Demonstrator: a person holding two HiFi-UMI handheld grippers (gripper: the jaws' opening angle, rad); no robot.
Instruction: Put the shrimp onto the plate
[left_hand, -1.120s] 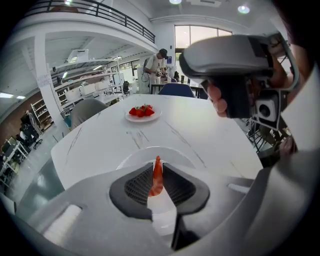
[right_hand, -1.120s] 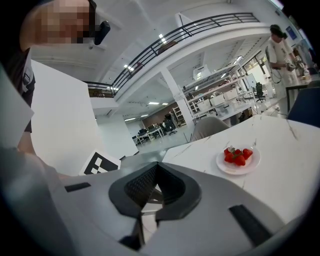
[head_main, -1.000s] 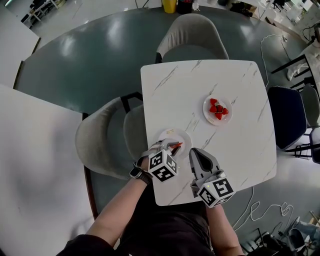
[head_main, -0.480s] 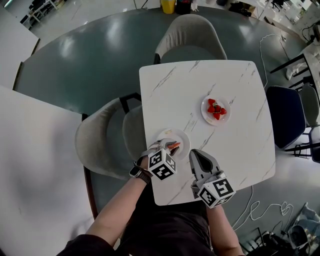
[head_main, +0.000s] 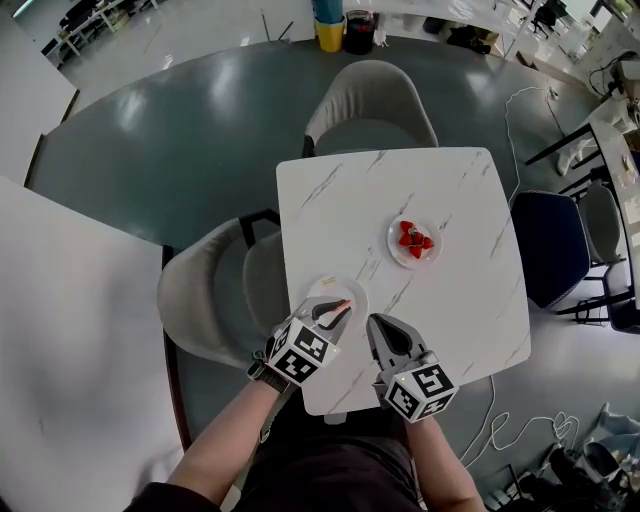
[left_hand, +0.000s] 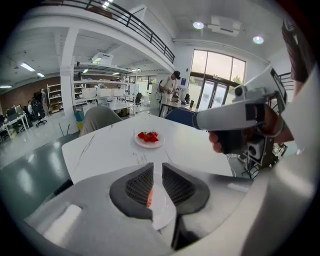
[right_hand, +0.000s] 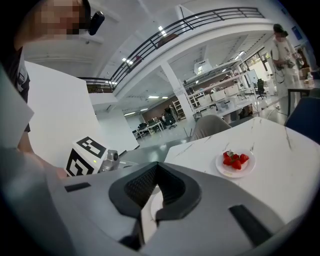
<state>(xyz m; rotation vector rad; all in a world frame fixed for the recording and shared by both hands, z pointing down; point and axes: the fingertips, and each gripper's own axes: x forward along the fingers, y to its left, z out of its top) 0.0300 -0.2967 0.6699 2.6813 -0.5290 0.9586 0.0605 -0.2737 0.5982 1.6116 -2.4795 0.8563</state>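
The orange-red shrimp (head_main: 340, 304) is held just above the small white plate (head_main: 352, 290) at the table's near left edge. My left gripper (head_main: 337, 311) is shut on it. In the left gripper view the shrimp (left_hand: 149, 197) shows as a thin orange strip in the narrow slit of the left gripper (left_hand: 156, 172), with the plate (left_hand: 164, 210) beneath. My right gripper (head_main: 384, 332) hovers over the table just right of that plate, shut and holding nothing. Its own view shows the right gripper (right_hand: 157, 169) with tips together and a bit of the plate (right_hand: 154, 206) behind.
A second white plate (head_main: 396, 252) with strawberries (head_main: 413, 240) sits mid-table, also a red heap of strawberries (left_hand: 148, 136) (right_hand: 235, 160) in both gripper views. Grey chairs stand at the far side (head_main: 370, 95) and left (head_main: 210, 290), a dark blue chair (head_main: 545, 245) at the right. The table's near edge (head_main: 330, 408) is close.
The head view has shifted, so the table sits lower and further left. Both grippers stay at about the same places by the near plate, the left still holding the shrimp.
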